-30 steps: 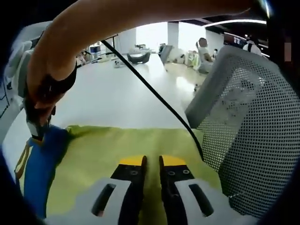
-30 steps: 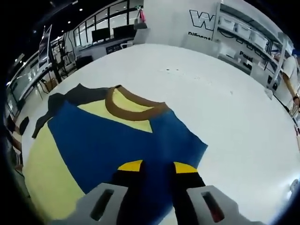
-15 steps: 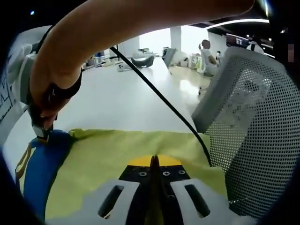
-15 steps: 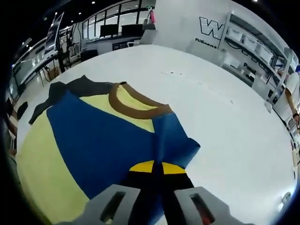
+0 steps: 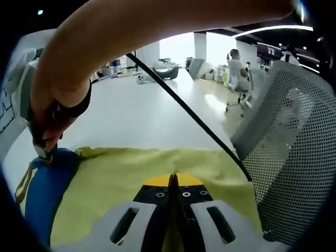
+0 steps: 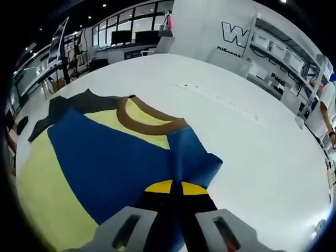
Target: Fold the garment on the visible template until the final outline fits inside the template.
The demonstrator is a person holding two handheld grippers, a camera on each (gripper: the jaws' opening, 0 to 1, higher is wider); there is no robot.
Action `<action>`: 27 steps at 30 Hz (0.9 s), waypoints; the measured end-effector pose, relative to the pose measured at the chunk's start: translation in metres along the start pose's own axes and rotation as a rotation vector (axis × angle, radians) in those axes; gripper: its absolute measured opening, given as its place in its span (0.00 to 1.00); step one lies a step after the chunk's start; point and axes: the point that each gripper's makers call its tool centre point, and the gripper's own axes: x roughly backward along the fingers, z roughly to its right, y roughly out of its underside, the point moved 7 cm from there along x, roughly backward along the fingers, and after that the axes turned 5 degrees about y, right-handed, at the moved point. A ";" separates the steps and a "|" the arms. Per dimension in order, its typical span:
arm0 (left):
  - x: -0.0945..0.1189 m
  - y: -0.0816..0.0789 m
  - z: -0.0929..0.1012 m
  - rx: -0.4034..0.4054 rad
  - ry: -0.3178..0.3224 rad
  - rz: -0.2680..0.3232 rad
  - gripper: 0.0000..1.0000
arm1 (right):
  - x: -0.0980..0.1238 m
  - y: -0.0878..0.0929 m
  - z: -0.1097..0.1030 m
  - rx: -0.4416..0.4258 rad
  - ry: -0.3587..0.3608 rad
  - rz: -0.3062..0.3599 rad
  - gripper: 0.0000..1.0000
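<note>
A T-shirt lies flat on the white table [image 6: 252, 136]. In the right gripper view I see its blue chest [image 6: 110, 163], brown collar [image 6: 144, 123], yellow lower part [image 6: 42, 199] and a dark patch [image 6: 58, 110] beyond the far shoulder. My right gripper [image 6: 176, 184] is shut on the blue sleeve [image 6: 197, 160], which puckers at the jaws. In the left gripper view the yellow hem [image 5: 157, 163] spreads ahead, and my left gripper [image 5: 172, 178] is shut on it. The right gripper [image 5: 44, 147], held by a person's arm [image 5: 131, 31], pinches blue cloth [image 5: 50, 184] at the left.
A grey mesh office chair [image 5: 294, 157] stands close at the right of the left gripper view, and a black cable [image 5: 189, 113] runs across the table. Shelves with bins [image 6: 283, 58] and a wall with lettering [image 6: 236, 34] lie beyond the table's far edge. Desks and a person [image 5: 233, 63] are farther off.
Both grippers have gone from open to shut on the cloth: the left on the yellow hem, the right on the blue sleeve, which now bunches at its jaws.
</note>
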 end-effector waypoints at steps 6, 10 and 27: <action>-0.006 -0.002 -0.003 0.022 0.009 0.015 0.00 | 0.000 0.000 0.003 0.010 0.014 0.001 0.00; -0.010 -0.005 -0.003 0.025 0.005 0.026 0.00 | 0.001 0.000 0.006 0.037 0.017 -0.003 0.00; -0.011 -0.006 -0.001 0.051 -0.004 0.036 0.00 | 0.009 0.005 0.018 -0.102 0.057 0.015 0.05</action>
